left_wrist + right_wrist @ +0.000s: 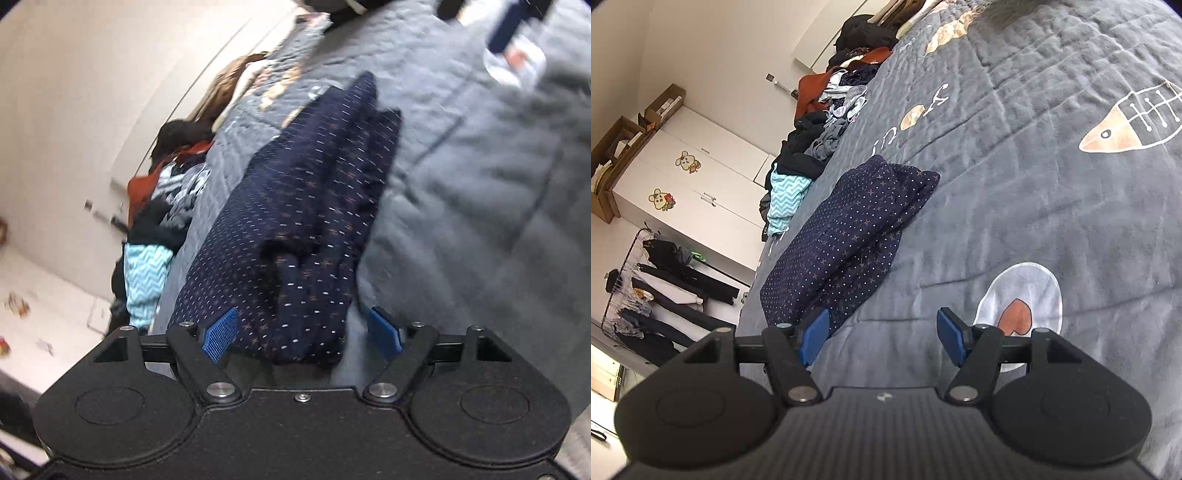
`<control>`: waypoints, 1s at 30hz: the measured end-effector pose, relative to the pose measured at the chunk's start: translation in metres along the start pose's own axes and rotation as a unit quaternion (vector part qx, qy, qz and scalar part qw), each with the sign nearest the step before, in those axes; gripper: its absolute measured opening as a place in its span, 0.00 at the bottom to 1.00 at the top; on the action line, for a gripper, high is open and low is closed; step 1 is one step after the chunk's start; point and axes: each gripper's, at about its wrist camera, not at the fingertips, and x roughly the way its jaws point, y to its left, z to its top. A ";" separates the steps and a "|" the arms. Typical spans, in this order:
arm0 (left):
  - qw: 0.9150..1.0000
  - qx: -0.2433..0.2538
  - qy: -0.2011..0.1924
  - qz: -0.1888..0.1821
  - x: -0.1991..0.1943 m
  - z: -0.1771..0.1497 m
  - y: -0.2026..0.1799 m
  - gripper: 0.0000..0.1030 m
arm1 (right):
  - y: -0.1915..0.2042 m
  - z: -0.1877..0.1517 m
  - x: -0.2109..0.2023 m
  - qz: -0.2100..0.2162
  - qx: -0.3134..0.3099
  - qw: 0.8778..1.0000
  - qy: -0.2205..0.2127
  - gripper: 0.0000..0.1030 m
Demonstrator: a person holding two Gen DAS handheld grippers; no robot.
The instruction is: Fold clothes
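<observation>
A grey quilted bedspread [1052, 206] covers the bed and fills most of the right wrist view. It is stitched in a grid and printed with an orange fish skeleton [1130, 122] at about 2 o'clock and a pale round patch with an orange heart [1019, 310] just beyond the right tongs [882, 338].

The folded navy garment [846, 236], dotted white with small orange crosses, lies on the bedspread and runs from the centre of that view down toward 8 o'clock, its near end just beside the left blue pad of the right tongs. Those tongs stand wide apart with only bare quilt between the pads; they grip nothing.

In the blurred left wrist view the left tongs [301, 334] are spread wide as well. The near end of the navy garment [295, 229] sits between the blue pads, close against the left one and clear of the right one, so it is not clamped.

Along the far edge of the bed, at 10 to 12 o'clock, lies a heap of unfolded clothes [820, 122]: black, grey and rust pieces and a turquoise zigzag one [785, 201]. Behind it stand a white wall and a white wardrobe [701, 181] with two cartoon mouse stickers, cardboard boxes [624, 147] on top. At 8 o'clock a rack of dark hanging clothes [668, 284] stands on the floor.
</observation>
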 end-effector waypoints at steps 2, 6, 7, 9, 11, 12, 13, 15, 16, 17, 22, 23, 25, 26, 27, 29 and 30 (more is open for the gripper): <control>1.000 0.020 -0.007 0.022 0.005 0.000 -0.005 0.75 | 0.001 0.000 0.001 0.000 -0.001 1.000 0.001 0.62; 0.997 0.062 -0.012 0.036 0.016 0.001 -0.015 0.73 | 0.001 -0.001 0.002 -0.002 -0.002 1.000 0.004 0.62; 0.997 0.068 -0.011 0.038 0.017 0.002 -0.017 0.72 | 0.001 -0.001 0.002 -0.002 -0.002 1.000 0.004 0.62; 0.996 0.076 -0.007 0.038 0.016 0.002 -0.020 0.72 | 0.001 -0.001 0.002 -0.003 -0.003 1.000 0.006 0.62; 0.996 0.078 -0.006 0.037 0.015 0.000 -0.020 0.72 | 0.001 -0.001 0.003 -0.004 -0.003 1.000 0.007 0.62; 0.996 0.079 -0.006 0.038 0.016 -0.002 -0.020 0.72 | 0.001 -0.002 0.003 -0.004 -0.003 1.000 0.008 0.62; 0.996 0.080 -0.007 0.040 0.018 -0.003 -0.022 0.72 | 0.001 -0.002 0.003 -0.004 -0.004 1.000 0.008 0.62; 0.995 0.091 -0.011 0.050 0.023 -0.004 -0.024 0.72 | 0.001 -0.002 0.004 -0.005 -0.004 1.000 0.010 0.62; 0.994 0.097 -0.013 0.055 0.025 -0.004 -0.025 0.72 | 0.001 -0.002 0.004 -0.005 -0.004 1.000 0.010 0.62; 0.993 0.102 -0.016 0.058 0.027 -0.004 -0.027 0.72 | 0.001 -0.002 0.004 -0.005 -0.004 1.000 0.010 0.62; 0.993 0.108 -0.016 0.048 0.034 -0.003 -0.026 0.61 | 0.001 -0.002 0.004 -0.006 -0.005 1.000 0.011 0.62; 0.993 0.107 -0.015 0.043 0.035 -0.003 -0.025 0.51 | 0.001 -0.002 0.004 -0.006 -0.005 1.000 0.012 0.62; 0.995 0.093 -0.011 0.024 0.034 -0.003 -0.020 0.28 | 0.001 -0.002 0.004 -0.006 -0.005 1.000 0.012 0.62; 0.996 0.087 -0.011 0.016 0.032 -0.004 -0.015 0.26 | 0.001 -0.002 0.004 -0.006 -0.005 1.000 0.012 0.62; 0.997 0.078 -0.011 0.007 0.030 -0.005 -0.009 0.24 | 0.001 -0.002 0.004 -0.006 -0.005 1.000 0.013 0.62; 0.998 0.064 -0.011 -0.010 0.025 -0.006 0.008 0.22 | 0.001 -0.002 0.005 -0.006 -0.005 1.000 0.013 0.62; 0.998 0.061 -0.013 -0.016 0.023 -0.006 0.017 0.21 | 0.001 -0.002 0.005 -0.006 -0.005 1.000 0.013 0.62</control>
